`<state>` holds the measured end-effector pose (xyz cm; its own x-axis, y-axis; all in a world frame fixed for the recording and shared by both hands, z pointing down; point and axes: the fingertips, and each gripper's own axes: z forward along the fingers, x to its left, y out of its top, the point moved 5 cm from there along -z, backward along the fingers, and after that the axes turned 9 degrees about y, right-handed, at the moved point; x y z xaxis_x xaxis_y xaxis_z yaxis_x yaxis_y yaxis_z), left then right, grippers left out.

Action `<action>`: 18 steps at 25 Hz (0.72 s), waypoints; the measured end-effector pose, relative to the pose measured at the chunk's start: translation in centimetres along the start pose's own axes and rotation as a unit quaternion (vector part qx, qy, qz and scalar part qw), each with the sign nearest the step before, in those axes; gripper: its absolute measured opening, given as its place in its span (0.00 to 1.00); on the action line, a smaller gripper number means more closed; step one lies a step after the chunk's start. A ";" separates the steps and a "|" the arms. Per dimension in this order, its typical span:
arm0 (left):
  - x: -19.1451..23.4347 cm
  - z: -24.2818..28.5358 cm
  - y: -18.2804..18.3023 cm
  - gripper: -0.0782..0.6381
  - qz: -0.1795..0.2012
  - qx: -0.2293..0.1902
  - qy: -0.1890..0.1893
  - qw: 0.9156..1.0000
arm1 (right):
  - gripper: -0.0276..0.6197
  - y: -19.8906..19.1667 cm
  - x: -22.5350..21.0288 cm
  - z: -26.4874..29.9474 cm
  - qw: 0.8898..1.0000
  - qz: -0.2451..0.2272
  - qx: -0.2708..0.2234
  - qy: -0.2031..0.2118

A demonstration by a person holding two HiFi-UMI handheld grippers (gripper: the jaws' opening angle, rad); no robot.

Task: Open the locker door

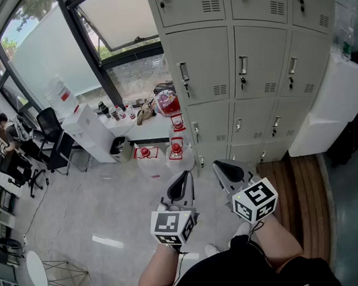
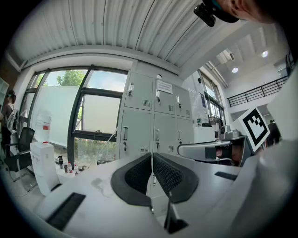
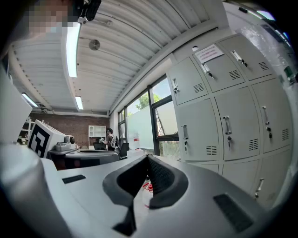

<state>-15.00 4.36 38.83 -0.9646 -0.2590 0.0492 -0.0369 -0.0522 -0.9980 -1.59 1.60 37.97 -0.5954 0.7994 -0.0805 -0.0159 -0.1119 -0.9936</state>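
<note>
A bank of pale grey lockers stands ahead, every door closed, each with a metal handle and a vent. My left gripper is held low in front of the lockers, well short of them, its jaws shut with nothing between them. My right gripper is just beside it on the right, also shut and empty. In the left gripper view the shut left gripper points at the lockers. In the right gripper view the right gripper is shut, with the lockers to its right.
Water jugs with red caps sit on the floor by the lockers' left end. A white counter with bottles runs under the window. Office chairs stand at left. A white cabinet and a wooden floor strip lie at right.
</note>
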 end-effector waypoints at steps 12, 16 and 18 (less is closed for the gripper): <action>0.5 -0.1 -0.5 0.14 0.000 0.003 -0.002 1.000 | 0.13 -0.3 0.3 0.2 1.000 0.001 -0.009 0.005; 0.4 0.5 -0.6 0.14 -0.004 0.002 -0.004 1.000 | 0.13 -0.1 -0.3 0.2 1.000 0.000 -0.004 0.003; 0.2 1.0 -0.6 0.14 -0.005 0.002 -0.005 1.000 | 0.13 0.1 -0.7 0.2 1.000 -0.001 -0.002 0.004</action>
<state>-14.91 3.38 39.44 -0.9615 -0.2680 0.0604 -0.0463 -0.0588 -0.9972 -1.30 0.91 37.98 -0.5882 0.8047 -0.0798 -0.0141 -0.1089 -0.9940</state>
